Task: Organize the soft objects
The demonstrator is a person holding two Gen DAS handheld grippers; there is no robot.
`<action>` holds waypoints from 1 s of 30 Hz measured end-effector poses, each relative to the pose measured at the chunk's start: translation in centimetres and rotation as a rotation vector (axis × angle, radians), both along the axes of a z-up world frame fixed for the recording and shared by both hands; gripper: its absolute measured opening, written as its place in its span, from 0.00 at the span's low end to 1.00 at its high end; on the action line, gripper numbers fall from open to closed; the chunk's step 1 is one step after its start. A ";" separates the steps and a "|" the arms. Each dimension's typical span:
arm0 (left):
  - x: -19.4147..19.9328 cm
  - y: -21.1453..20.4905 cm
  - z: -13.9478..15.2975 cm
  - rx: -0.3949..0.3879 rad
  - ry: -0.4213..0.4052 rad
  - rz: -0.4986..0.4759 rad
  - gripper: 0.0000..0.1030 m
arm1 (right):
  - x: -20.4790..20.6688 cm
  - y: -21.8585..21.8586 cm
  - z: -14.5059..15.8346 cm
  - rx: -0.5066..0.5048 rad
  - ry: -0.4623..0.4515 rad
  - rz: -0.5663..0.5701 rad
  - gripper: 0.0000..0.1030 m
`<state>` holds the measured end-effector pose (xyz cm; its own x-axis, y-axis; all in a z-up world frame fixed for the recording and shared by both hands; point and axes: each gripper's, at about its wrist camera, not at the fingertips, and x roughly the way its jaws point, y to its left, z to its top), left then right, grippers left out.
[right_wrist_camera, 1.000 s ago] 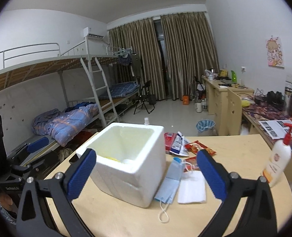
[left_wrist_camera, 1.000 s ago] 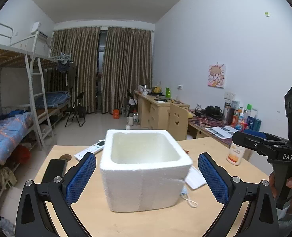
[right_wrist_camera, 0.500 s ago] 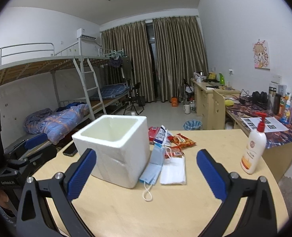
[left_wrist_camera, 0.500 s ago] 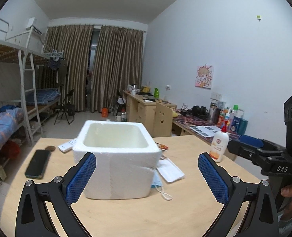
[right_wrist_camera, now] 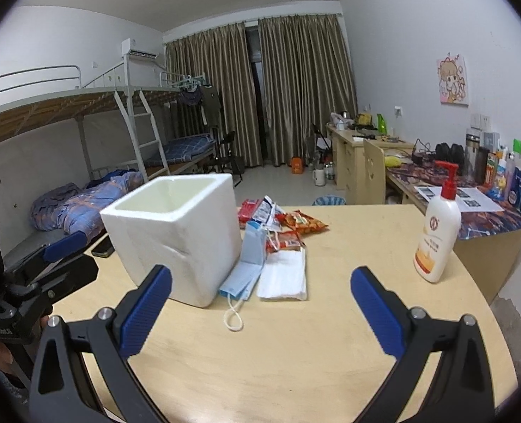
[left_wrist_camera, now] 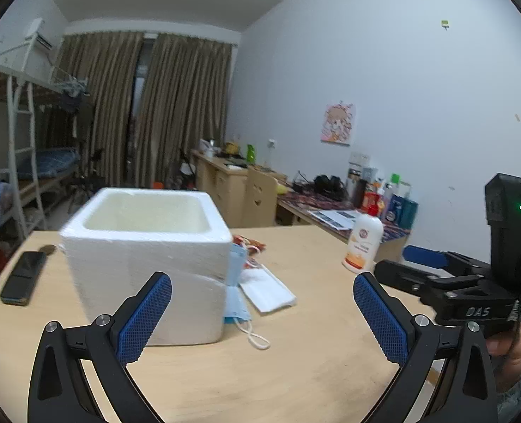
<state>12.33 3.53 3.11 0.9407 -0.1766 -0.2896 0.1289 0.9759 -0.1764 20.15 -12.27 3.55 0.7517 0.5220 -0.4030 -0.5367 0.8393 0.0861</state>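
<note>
- phone (left_wrist_camera: 23,282) lies flat at the left edge of the bench (right_wrist_camera: 295,352).
- foam box (right_wrist_camera: 175,232) stands upright and open-topped, left of centre.
- blue mask (right_wrist_camera: 244,268) leans against the box's right side; white mask (right_wrist_camera: 284,276) lies flat just beside it (snack packets (right_wrist_camera: 288,224) sit behind).
- lotion bottle (right_wrist_camera: 436,236) stands far right.
- left gripper (left_wrist_camera: 262,317) and right gripper (right_wrist_camera: 260,310): fingers spread wide, holding nothing.

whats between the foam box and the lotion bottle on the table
In the right wrist view, a blue face mask leans against the foam box, a white mask lies beside it, then bare table up to the lotion bottle.
</note>
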 end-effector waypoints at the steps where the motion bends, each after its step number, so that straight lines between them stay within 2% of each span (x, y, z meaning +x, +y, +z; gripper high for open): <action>1: 0.3 -0.3 -0.2 -0.004 0.006 -0.012 1.00 | 0.3 0.1 -0.1 -0.006 0.005 -0.002 1.00; 10: 2.7 -1.4 -1.7 0.012 0.042 -0.042 1.00 | 3.2 -1.3 -2.2 -0.013 0.074 -0.002 1.00; 17: 4.6 -0.8 -3.5 0.018 0.083 -0.012 1.00 | 5.6 0.6 -3.7 -0.074 0.117 0.035 1.00; 22: 5.5 -0.1 -4.5 -0.006 0.118 -0.043 1.00 | 7.7 1.4 -4.6 -0.092 0.149 0.052 1.00; 26: 6.2 -0.8 -4.8 -0.019 0.139 -0.107 1.00 | 9.2 1.6 -5.1 -0.112 0.173 0.053 1.00; 30: 7.1 -2.0 -4.9 -0.001 0.143 -0.147 1.00 | 9.8 0.3 -5.1 -0.059 0.189 0.045 1.00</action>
<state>19.38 1.49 -1.80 0.8541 -0.3091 -0.4184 0.2430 0.9482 -0.2044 29.94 -11.99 -1.54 0.6363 0.5245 -0.5657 -0.5527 0.8215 0.1401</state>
